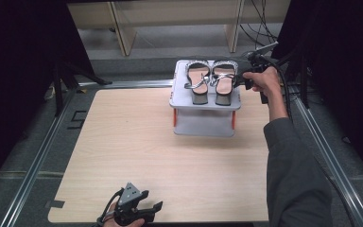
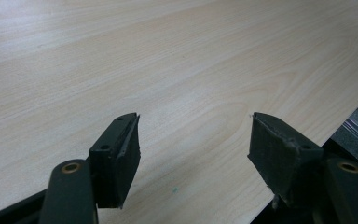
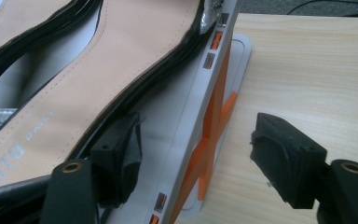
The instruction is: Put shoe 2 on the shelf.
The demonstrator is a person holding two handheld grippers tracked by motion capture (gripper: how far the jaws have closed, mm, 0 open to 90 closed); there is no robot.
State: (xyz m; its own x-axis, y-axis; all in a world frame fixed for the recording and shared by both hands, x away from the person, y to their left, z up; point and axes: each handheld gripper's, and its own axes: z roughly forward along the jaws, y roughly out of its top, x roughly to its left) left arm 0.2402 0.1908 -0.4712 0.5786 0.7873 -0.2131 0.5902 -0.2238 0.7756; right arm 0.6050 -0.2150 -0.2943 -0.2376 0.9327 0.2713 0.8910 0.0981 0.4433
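Note:
A pair of black heeled sandals with tan insoles and silver straps stands side by side on the top shelf of a grey two-shelf rack (image 1: 205, 105) with orange posts. The left sandal (image 1: 197, 80) and the right sandal (image 1: 224, 78) have their heels towards me. My right gripper (image 1: 246, 81) is at the rack's right edge, beside the right sandal. In the right gripper view this gripper (image 3: 196, 122) is open and straddles the shelf's edge (image 3: 168, 116). One jaw is next to the sandal's sole (image 3: 121, 60); the other hangs over the table. My left gripper (image 1: 153, 199) rests open near the table's front edge, with nothing between its fingers (image 2: 193, 116).
The light wooden table (image 1: 137, 142) lies between the rack and the left gripper. An orange cross brace (image 3: 214, 121) sits under the shelf's edge. Metal rails run along both sides of the table, and cables and wooden furniture legs are behind it.

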